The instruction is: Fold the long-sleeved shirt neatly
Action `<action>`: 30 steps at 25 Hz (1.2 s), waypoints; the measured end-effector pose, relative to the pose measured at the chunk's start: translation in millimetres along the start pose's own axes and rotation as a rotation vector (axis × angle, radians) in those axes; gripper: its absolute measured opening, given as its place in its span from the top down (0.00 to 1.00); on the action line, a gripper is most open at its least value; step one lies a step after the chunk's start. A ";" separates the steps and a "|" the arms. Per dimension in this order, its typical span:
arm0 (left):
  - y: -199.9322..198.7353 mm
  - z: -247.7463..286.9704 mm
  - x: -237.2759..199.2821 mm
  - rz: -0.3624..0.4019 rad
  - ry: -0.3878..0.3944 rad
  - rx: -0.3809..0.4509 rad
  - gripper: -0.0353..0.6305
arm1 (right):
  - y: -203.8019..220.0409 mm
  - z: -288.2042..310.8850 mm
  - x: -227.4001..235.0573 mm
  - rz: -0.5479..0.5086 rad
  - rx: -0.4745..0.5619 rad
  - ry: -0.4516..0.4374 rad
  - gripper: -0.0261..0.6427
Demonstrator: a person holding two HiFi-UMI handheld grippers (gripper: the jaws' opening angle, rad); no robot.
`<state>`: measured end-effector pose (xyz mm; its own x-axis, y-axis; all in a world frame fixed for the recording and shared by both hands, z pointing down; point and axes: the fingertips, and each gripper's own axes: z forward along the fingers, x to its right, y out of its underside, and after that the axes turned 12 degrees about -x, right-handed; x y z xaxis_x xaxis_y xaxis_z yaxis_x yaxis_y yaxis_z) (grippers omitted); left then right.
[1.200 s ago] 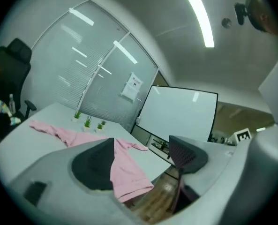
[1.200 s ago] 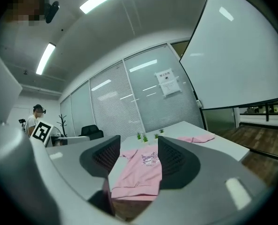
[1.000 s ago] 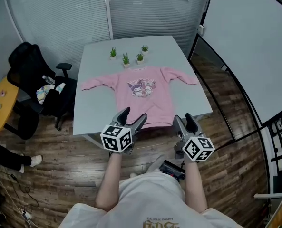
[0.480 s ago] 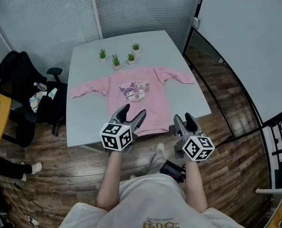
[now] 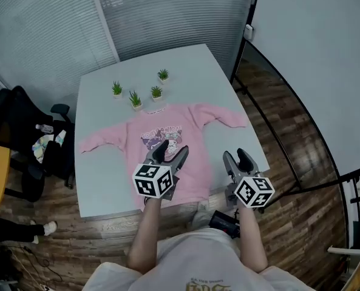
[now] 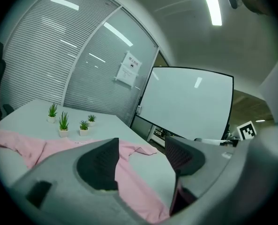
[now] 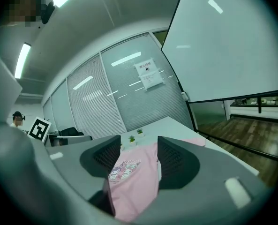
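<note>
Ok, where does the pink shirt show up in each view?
Head view: pink shirt spread flat mid-table, centre frame.
Left gripper view: pink shirt lower centre, stretching left.
Right gripper view: pink shirt low centre, print up.
Shared landmark: potted plants beyond its collar.

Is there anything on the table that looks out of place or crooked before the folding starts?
Nothing serious. The pink shirt lies flat, front up, but both sleeves slant toward the near edge of the table, and four small potted plants stand upright very close to the collar.
</note>
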<state>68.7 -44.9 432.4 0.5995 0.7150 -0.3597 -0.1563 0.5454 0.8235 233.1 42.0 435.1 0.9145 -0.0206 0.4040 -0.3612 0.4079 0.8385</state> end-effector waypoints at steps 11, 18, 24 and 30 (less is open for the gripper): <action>-18.6 115.0 -23.0 -0.030 -0.028 -0.098 0.49 | -18.7 78.4 103.7 0.036 -0.111 0.036 0.59; -2.7 174.6 -40.7 -0.063 -0.051 -0.172 0.49 | -7.0 122.9 159.1 0.053 -0.207 0.075 0.59; 14.3 217.6 -49.1 -0.070 -0.061 -0.244 0.49 | 5.5 149.8 197.4 0.074 -0.281 0.090 0.58; 27.3 254.3 -57.3 -0.067 -0.075 -0.301 0.50 | 15.0 170.5 239.8 0.080 -0.338 0.156 0.58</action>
<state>229.7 -182.2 587.0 0.6709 0.6448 -0.3663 -0.3328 0.7032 0.6283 415.9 -112.5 606.9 0.9121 0.1521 0.3807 -0.3759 0.6809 0.6285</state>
